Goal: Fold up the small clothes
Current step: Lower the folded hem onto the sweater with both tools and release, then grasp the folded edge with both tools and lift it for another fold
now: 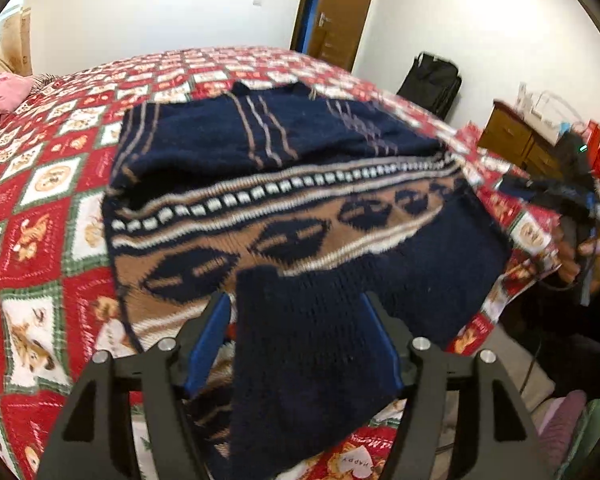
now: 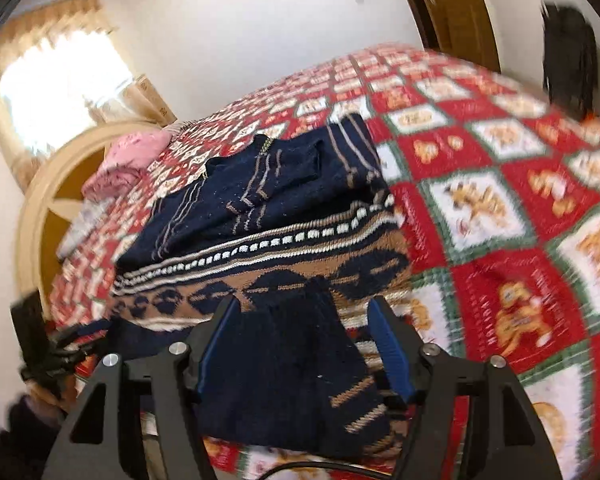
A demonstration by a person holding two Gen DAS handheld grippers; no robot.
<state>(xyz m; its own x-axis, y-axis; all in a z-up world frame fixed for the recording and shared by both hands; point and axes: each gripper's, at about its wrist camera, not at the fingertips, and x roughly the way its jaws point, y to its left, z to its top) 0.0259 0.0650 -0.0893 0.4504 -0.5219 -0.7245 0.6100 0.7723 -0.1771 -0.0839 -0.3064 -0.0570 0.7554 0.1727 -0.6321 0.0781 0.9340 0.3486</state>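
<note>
A navy-and-tan patterned sweater (image 1: 300, 184) lies partly folded on a bed under a red Christmas quilt (image 1: 40, 216), its collar end toward the far side of the quilt. The left claw (image 1: 296, 344) and right claw (image 2: 304, 340) each stand wide with the sweater's near hem draped between the fingers; whether either pinches the knit cannot be told. Folding neatly likely means lifting both corners together and laying the hem squarely toward the collar.

White walls (image 1: 160, 12), wood door (image 1: 340, 8), bright curtained window (image 2: 56, 76) — dresser (image 1: 516, 140)
</note>
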